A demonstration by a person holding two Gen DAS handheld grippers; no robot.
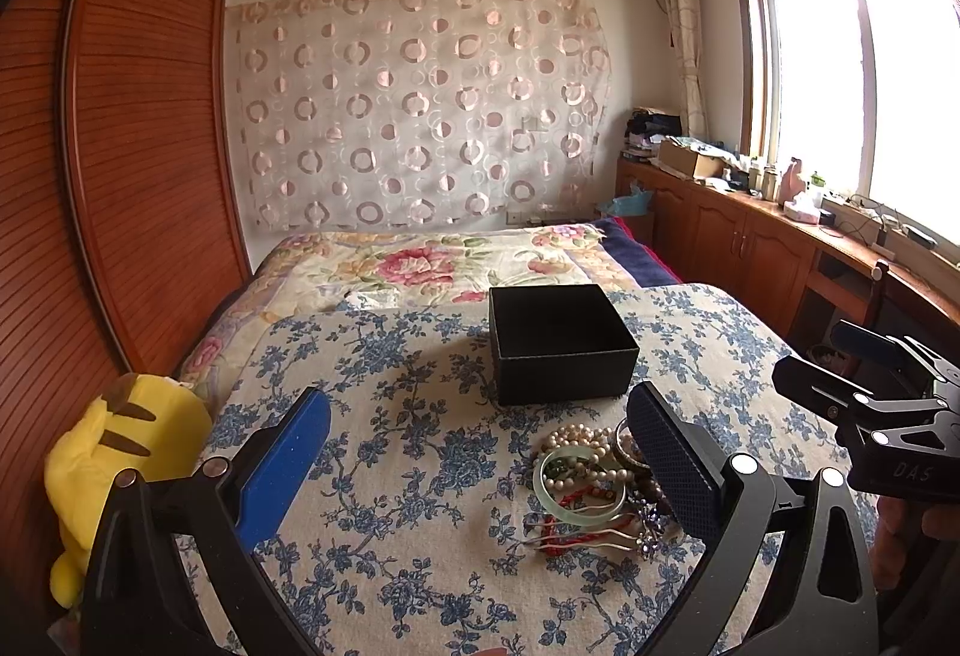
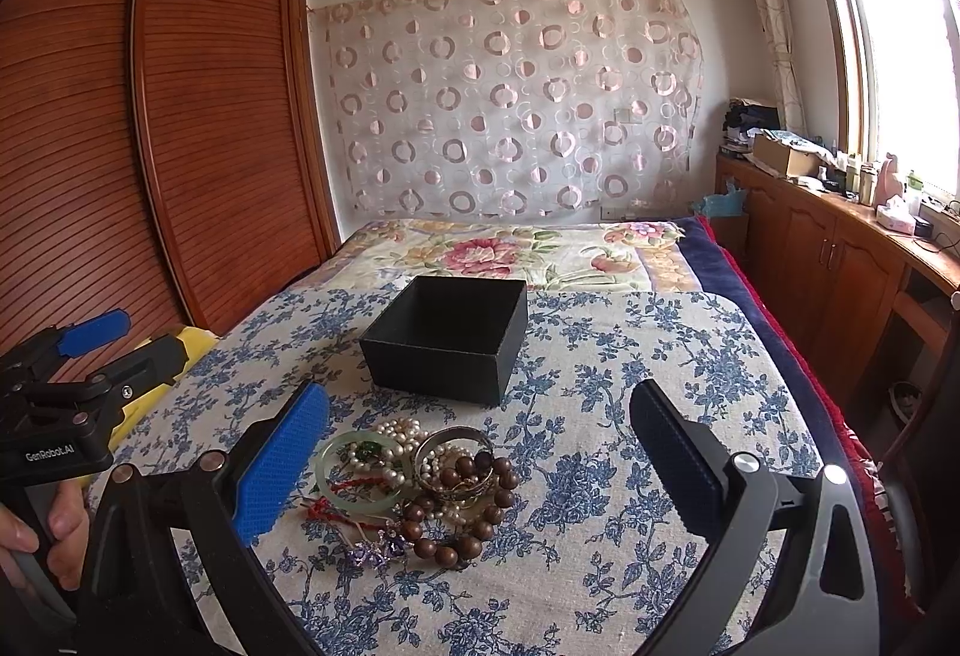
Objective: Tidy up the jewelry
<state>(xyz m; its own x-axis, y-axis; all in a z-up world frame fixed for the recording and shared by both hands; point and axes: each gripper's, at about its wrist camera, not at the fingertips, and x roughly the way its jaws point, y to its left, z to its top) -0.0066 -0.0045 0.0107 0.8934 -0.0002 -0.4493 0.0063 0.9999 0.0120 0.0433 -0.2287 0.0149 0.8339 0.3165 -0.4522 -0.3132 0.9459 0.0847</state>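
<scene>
Showing wooden beads (image 2: 462,512) fully — right view only, jewelry pile (image 1: 591,482)

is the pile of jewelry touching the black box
Apart. The right wrist view shows a strip of bare blue-flowered cloth between the black box and the nearest pearls of the jewelry pile; the left wrist view shows the same gap.

Right gripper (image 2: 480,452) held wide apart above bed (image 2: 660,356), nothing gripped. Jewelry pile (image 2: 414,482) seen between fingers (image 2: 282,467), nearer blue one. Open black box (image 2: 447,338) placed beyond pile, toward bed's middle. Left gripper (image 2: 108,344) seen at bed's left edge.
</scene>
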